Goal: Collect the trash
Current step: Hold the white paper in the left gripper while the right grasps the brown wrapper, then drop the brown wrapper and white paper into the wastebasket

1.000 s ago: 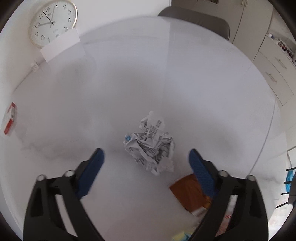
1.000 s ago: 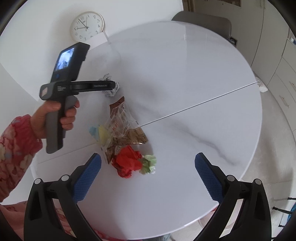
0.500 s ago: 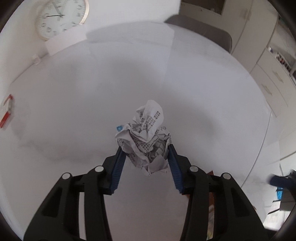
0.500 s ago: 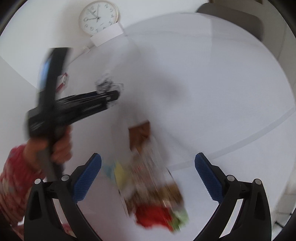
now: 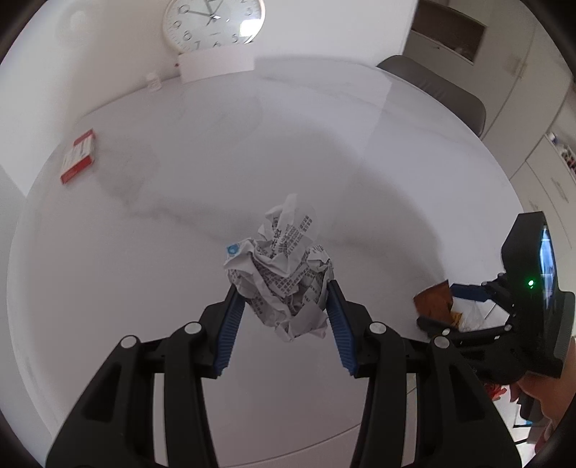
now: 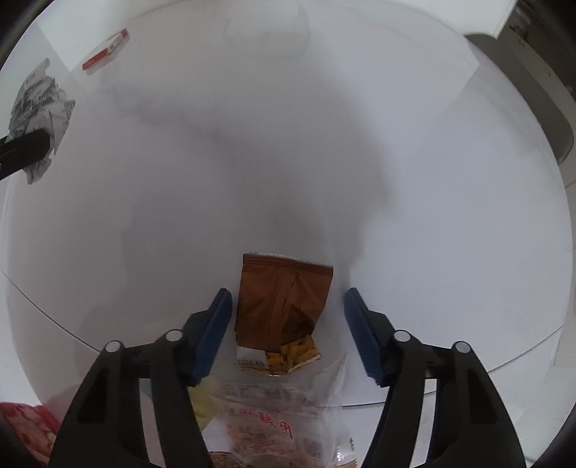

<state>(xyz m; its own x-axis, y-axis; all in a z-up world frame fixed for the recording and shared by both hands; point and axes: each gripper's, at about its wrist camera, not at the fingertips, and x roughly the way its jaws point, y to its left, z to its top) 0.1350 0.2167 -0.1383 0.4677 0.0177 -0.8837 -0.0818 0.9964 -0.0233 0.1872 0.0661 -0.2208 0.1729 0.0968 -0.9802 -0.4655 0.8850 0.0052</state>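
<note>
My left gripper (image 5: 282, 306) is shut on a crumpled printed paper ball (image 5: 284, 273) and holds it above the white round table (image 5: 180, 172); the ball also shows at the far left of the right wrist view (image 6: 39, 108). My right gripper (image 6: 286, 320) is partly open, its blue pads either side of a brown snack packet (image 6: 284, 298) lying on the table, with a gap on the right side. A clear plastic wrapper with red print (image 6: 273, 421) lies just below it. The right gripper also shows in the left wrist view (image 5: 518, 306).
A red and white small box (image 5: 77, 156) lies at the table's far left, also in the right wrist view (image 6: 106, 52). A wall clock (image 5: 212, 21) and a grey chair (image 5: 439, 90) stand behind the table. A seam (image 6: 43, 309) crosses the tabletop.
My left gripper closed on the paper ball and lifted it off the table. My right gripper moved down and forward to the brown packet and narrowed around it.
</note>
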